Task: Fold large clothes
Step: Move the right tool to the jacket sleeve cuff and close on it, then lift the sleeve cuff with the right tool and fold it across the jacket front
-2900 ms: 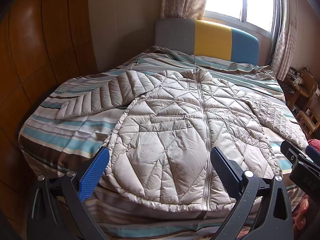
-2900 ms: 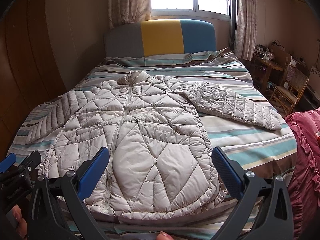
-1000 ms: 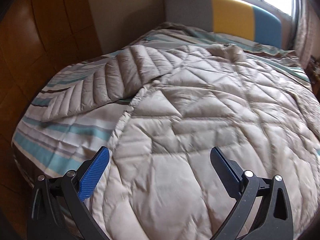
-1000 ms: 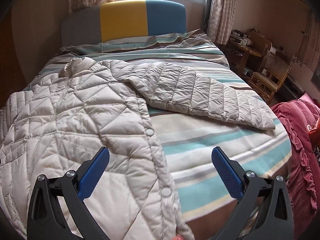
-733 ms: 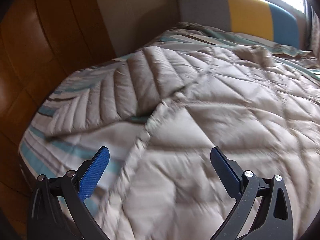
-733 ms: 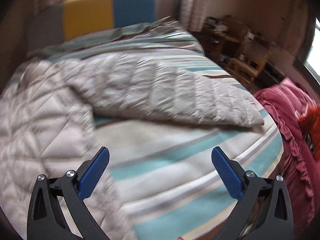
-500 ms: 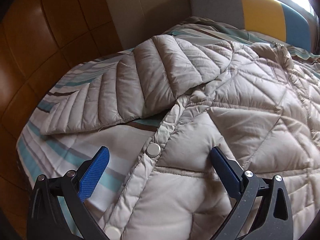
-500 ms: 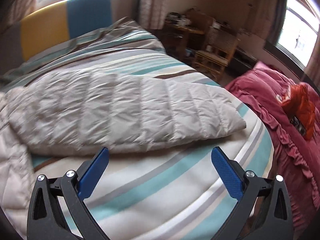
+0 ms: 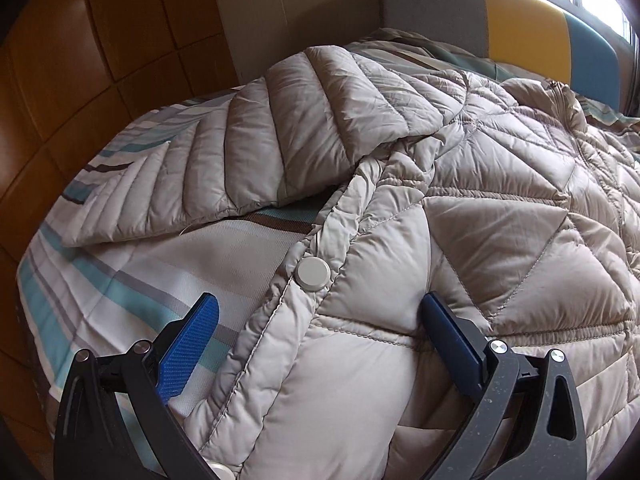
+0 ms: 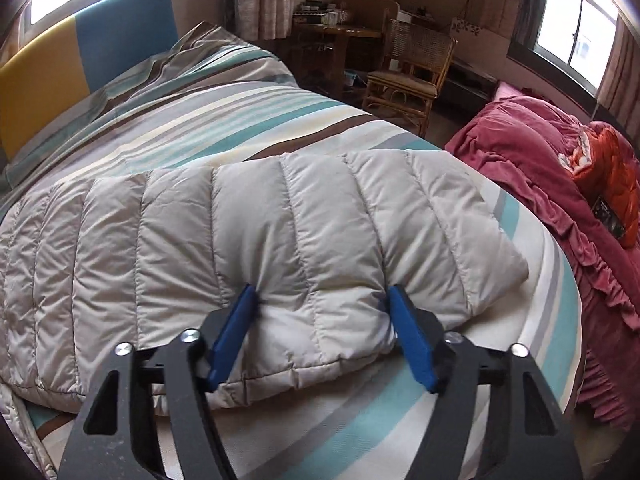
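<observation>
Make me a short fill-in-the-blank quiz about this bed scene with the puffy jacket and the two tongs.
1. The right tongs pinch the jacket's ____.
2. The left tongs straddle the jacket edge just below a round ____.
3. The bedcover pattern is ____.
4. The heap beside the bed is ____ in colour.

Missing words: sleeve; snap button; striped; red

My left wrist view looks steeply down from close over the near side edge of the beige quilted puffer jacket [image 9: 500, 240], facing the grey, yellow and blue headboard [image 9: 520, 12]. My right wrist view sits just as close over one sleeve [image 10: 260, 240] — angled toward the wicker chair [image 10: 408, 68]. Both share the striped bedspread [image 10: 240, 112] and headboard.
</observation>
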Demonstrator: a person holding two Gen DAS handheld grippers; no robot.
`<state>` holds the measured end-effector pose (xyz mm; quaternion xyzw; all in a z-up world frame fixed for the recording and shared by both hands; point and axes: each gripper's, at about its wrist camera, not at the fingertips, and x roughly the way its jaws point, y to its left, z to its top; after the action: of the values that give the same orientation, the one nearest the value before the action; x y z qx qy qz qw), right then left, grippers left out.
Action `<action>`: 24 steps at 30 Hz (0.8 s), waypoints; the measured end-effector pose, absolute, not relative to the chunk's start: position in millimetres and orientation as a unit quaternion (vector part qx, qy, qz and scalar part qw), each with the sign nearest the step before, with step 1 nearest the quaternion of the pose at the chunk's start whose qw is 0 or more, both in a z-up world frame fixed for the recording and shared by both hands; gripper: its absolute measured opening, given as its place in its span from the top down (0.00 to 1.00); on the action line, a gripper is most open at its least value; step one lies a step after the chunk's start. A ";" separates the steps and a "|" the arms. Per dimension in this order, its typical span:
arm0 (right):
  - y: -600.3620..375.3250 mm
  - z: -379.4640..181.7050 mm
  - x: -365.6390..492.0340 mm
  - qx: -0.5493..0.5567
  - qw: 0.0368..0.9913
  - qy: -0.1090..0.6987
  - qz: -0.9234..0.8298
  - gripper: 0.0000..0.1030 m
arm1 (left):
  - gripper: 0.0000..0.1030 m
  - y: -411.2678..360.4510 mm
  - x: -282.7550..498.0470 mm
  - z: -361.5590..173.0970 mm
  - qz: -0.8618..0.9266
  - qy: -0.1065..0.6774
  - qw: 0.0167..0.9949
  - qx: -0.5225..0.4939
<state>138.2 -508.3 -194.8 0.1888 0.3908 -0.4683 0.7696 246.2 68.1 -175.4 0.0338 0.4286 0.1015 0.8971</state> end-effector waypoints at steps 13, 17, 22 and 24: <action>-464.8 -172.8 167.1 0.076 0.819 0.356 -0.444 0.88 | 0.03 76.4 247.7 -180.5 0.085 0.439 0.895 0.005; -422.4 -156.3 183.8 0.001 0.848 0.330 -0.414 0.88 | 0.03 75.9 248.0 -180.6 0.086 0.438 0.895 0.006; -352.5 -145.7 213.7 -0.119 0.877 0.303 -0.354 0.88 | 0.03 77.0 248.0 -181.1 0.083 0.439 0.895 -0.001; -323.1 -149.1 223.2 -0.168 0.883 0.293 -0.327 0.88 | 0.03 77.8 247.7 -181.0 0.082 0.439 0.895 -0.003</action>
<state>223.2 -323.1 -149.1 -0.1684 0.2926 -0.3274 0.8825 247.7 77.8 -181.0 -0.0028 0.4392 0.0817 0.8947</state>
